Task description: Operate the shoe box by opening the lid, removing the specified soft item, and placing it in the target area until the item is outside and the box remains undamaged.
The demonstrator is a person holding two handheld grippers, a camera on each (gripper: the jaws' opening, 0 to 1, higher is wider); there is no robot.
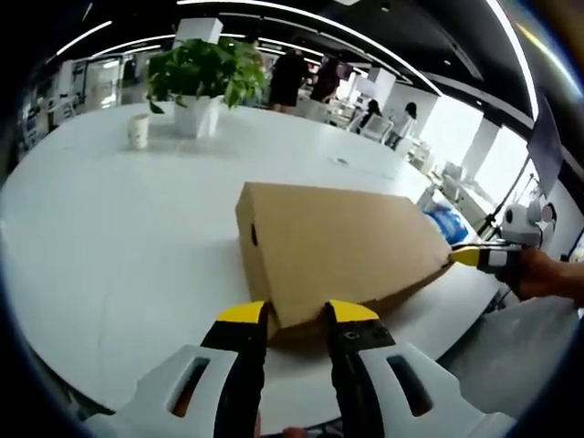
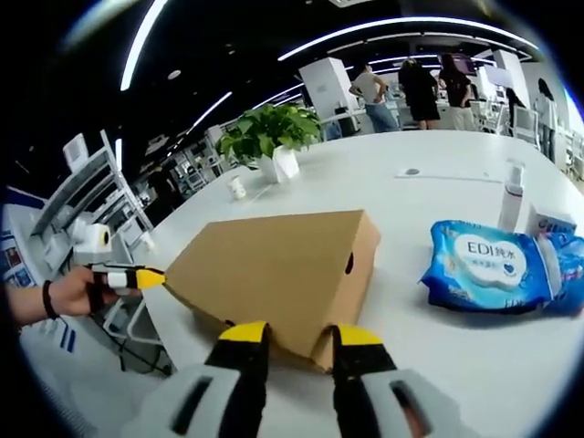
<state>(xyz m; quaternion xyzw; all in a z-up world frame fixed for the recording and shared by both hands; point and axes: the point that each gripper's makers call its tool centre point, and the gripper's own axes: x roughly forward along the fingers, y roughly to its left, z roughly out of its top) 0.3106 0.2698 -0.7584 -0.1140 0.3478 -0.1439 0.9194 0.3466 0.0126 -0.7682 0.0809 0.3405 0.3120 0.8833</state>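
Observation:
A brown cardboard shoe box (image 1: pixel 338 237) lies on the white table (image 1: pixel 119 246) with its lid down. My left gripper (image 1: pixel 297 313) is open, and the box's near corner sits between its yellow-tipped jaws. My right gripper (image 2: pixel 300 334) is open in the same way at another corner of the box (image 2: pixel 274 265). Each gripper shows small in the other's view, its tip at a box corner: the right one (image 1: pixel 474 256) in a hand, the left one (image 2: pixel 146 276) likewise. The inside of the box is hidden.
A blue pack of wet wipes (image 2: pixel 493 265) lies on the table beside the box, with a white bottle (image 2: pixel 513 196) behind it. A potted plant (image 1: pixel 201 73) and a small cup (image 1: pixel 138 130) stand farther off. People stand beyond the table.

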